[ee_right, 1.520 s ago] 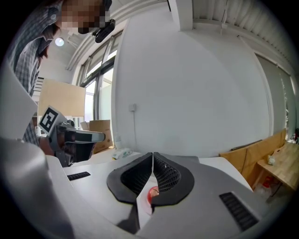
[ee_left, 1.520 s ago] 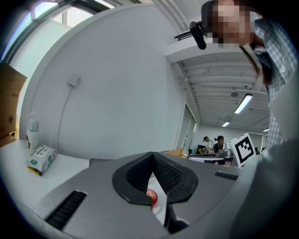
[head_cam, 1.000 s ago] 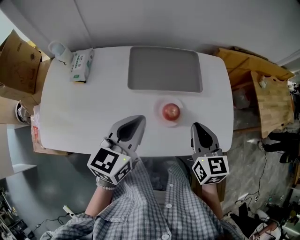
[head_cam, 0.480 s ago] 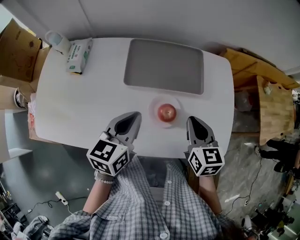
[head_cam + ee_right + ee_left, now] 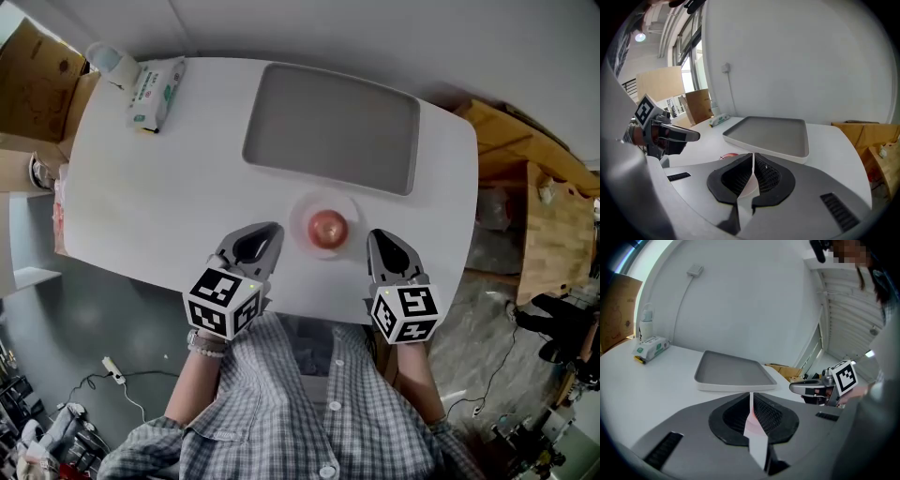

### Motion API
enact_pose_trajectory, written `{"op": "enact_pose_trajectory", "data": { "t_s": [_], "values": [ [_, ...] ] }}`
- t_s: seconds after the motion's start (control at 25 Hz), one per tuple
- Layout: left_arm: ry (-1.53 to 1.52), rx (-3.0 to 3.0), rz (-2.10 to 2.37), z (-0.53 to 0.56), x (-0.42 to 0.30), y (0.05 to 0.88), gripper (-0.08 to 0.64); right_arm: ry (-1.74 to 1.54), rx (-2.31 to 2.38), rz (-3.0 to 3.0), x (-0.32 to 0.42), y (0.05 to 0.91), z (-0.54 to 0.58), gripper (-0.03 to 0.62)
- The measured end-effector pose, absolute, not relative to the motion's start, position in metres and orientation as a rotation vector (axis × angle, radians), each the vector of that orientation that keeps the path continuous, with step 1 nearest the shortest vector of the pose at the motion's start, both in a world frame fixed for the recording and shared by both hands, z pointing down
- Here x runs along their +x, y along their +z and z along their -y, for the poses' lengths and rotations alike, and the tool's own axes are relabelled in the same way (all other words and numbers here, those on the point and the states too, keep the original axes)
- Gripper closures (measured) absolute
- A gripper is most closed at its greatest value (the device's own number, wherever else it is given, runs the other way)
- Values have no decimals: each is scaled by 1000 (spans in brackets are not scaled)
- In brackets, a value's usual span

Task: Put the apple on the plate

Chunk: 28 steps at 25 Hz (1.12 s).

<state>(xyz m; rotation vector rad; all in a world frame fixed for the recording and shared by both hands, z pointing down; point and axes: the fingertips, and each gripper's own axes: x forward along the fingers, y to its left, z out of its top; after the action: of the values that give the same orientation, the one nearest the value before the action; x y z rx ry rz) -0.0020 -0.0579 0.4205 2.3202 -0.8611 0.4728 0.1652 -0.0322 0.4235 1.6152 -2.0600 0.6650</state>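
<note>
The apple sits on the small pale plate, approx. centred, mid-bench and just near of the grey tray. So the placing looks done, by my read; what's left is prob. just backing off cleanly.

The left tool is clenched w/ nothing btwn its jaws: its own view shows the two pads meeting in a thin seam. The right tool is the same, jaws together and empty. Each hovers by the near edge of the bench, one on either side of the plate, tips near it but apart. Neither touches apple or plate.

To finish well: draw both tools straight back toward the near edge, no sideways sweep across the plate. The plate looks shallow & light and the apple is round, so a nudge to the rim could slide the plate or roll the fruit off. Keep tips above rim height until clear.

Containers: the plate holds the apple only. The tray is bare, nothing in it; it lies far of the plate, close but not touching as far as the head view shows. Far left corner: a tissue pack and beside it what may be a small cup or bottle, too small to tell contents. A cardboard box stands off the bench at far left.
</note>
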Motion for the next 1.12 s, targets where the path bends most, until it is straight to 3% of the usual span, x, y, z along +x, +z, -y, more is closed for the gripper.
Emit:
{"op": "enact_pose_trajectory", "data": {
  "t_s": [0.52,0.64,0.76,0.92,1.12],
  "values": [
    [537,2165,895,54,0,472,547,779,1352,1992,166,487,33,566],
    [560,2155,855,50,3,482,483,791,1329,1995,165,496,35,565],
    [575,2124,842,47,6,493,468,788,1306,1997,164,503,36,563],
    [570,2071,828,45,11,507,460,884,1306,1982,165,514,36,489],
    [568,2027,826,44,13,516,459,1064,1304,1965,168,525,34,485]
  ]
}}
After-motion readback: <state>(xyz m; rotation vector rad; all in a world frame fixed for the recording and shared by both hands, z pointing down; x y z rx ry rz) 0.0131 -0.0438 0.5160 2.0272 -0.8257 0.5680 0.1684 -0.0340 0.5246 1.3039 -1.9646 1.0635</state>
